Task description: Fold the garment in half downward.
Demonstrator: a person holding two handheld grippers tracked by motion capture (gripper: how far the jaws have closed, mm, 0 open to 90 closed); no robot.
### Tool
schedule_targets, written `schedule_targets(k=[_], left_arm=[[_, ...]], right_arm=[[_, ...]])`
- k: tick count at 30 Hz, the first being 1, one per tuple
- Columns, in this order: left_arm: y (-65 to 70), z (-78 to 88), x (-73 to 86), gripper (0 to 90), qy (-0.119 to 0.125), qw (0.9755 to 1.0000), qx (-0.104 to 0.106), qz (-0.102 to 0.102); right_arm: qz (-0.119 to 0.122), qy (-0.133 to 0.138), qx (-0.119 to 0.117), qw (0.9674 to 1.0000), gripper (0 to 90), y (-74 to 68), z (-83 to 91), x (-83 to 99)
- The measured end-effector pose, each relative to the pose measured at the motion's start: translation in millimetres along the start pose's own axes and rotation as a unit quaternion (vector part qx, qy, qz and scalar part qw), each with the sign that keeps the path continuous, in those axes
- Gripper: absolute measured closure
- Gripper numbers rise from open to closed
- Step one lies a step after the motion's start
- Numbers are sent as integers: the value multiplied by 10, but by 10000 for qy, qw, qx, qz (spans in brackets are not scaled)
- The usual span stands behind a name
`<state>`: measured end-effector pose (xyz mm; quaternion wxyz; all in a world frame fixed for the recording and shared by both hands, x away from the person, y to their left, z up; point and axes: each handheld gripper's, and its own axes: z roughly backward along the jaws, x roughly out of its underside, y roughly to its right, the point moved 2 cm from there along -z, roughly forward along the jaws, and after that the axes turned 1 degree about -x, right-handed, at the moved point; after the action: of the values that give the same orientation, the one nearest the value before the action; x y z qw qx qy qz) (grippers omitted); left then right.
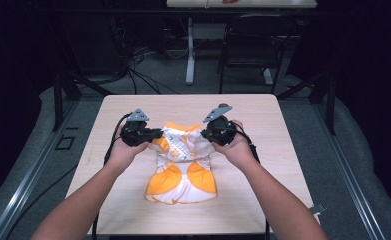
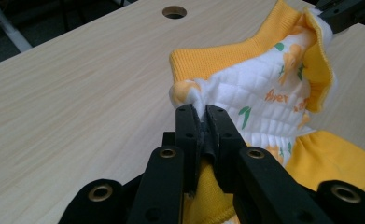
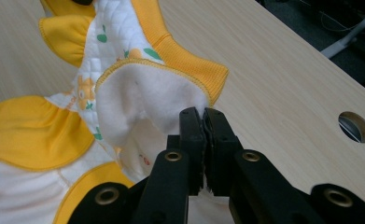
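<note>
Both grippers clamp the garment (image 1: 182, 165) on the table (image 1: 108, 115). The left gripper (image 2: 202, 116) pinches its 9 o'clock edge. The right gripper (image 3: 203, 116) pinches its 3 o'clock edge.

Bare table (image 1: 263, 200) lies open outward of the left gripper (image 1: 155, 134) and outward of the right gripper (image 1: 204, 134). Between them the lifted yellow-and-white garment (image 1: 183, 165) blocks the way. Ahead, a round cable hole (image 2: 174, 11) breaks the tabletop.

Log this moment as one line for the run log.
left tool: shut on baby garment | right tool: shut on baby garment | top end lifted, bottom on table
</note>
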<state>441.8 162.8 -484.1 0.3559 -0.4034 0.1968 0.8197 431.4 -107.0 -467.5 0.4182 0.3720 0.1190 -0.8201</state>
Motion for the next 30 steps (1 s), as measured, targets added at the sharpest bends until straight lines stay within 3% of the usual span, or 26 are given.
schedule_targets(k=[11,17,30], left_arm=[[136,-20,331,841,-158,9997,212,-8],[196,-19,496,840,-190,9991,367,33],[363,-40,829,835,-283,9974,658,28]], right_arm=[[164,-139,-205,9996,868,-196,-29,233],[131,-213,-300,9992,867,-258,-74,335],[-185,-216,-673,9973,862,-438,-148,693]])
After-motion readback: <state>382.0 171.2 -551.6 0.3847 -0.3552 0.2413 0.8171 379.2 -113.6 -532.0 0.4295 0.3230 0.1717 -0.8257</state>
